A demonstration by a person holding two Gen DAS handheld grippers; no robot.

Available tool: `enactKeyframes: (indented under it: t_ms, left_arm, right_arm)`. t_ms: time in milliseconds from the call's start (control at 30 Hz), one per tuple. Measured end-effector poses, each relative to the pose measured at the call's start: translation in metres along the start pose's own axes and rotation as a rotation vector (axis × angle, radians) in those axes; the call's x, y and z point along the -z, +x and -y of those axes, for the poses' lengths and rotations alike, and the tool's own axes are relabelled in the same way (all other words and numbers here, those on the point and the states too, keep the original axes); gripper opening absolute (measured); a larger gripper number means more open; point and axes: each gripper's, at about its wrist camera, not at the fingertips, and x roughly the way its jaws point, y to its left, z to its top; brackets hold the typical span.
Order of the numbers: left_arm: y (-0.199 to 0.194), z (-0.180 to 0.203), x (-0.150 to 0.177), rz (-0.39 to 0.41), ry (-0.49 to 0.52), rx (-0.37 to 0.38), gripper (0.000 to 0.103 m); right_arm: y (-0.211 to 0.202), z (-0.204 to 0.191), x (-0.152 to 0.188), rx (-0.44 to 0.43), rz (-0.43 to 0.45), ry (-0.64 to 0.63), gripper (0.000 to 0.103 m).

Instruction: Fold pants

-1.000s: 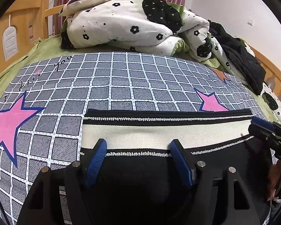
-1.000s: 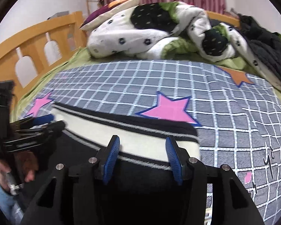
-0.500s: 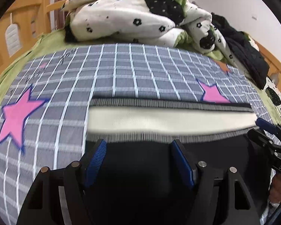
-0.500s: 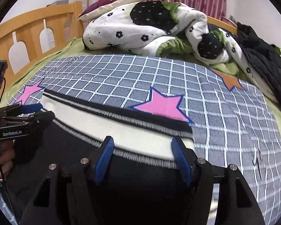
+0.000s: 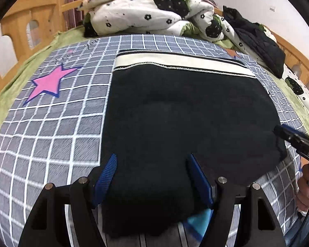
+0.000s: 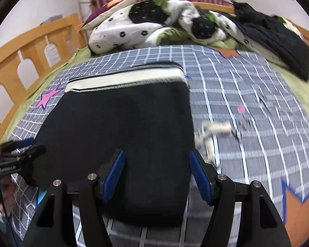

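The black pants (image 5: 181, 123) lie folded flat on the bed, with a cream waistband (image 5: 175, 63) at the far edge. They also show in the right wrist view (image 6: 121, 131). My left gripper (image 5: 152, 177) is open over the near left part of the pants, its blue pads apart and nothing between them. My right gripper (image 6: 156, 175) is open over the near right part, one pad past the pants' right edge. Each gripper shows in the other's view, the right one (image 5: 294, 142) and the left one (image 6: 18, 154).
The bed has a grey checked sheet with pink stars (image 5: 49, 82). A bunched white and black flowered quilt (image 5: 146, 18) and a dark garment (image 5: 259, 43) lie at the far end. A wooden rail (image 6: 31, 55) runs along the left. A pale cord (image 6: 214, 131) lies beside the pants.
Both grippers have pulled back toward me from the waistband to the near end of the pants. The waistband now lies far off. Both stay open.
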Motion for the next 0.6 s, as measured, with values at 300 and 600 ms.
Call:
enactKeyframes:
  t_ms: [300,600]
  left_arm:
    - [-0.013,-0.041,0.052,-0.077,-0.122,0.044,0.070]
    - [-0.025,-0.022,0.063,-0.028,0.042,-0.118,0.067]
  right_arm:
    - [0.000,0.011,0.044,-0.024,-0.131,0.078,0.065]
    - [-0.032,0.005,0.054,0.040,-0.030,0.014,0.065]
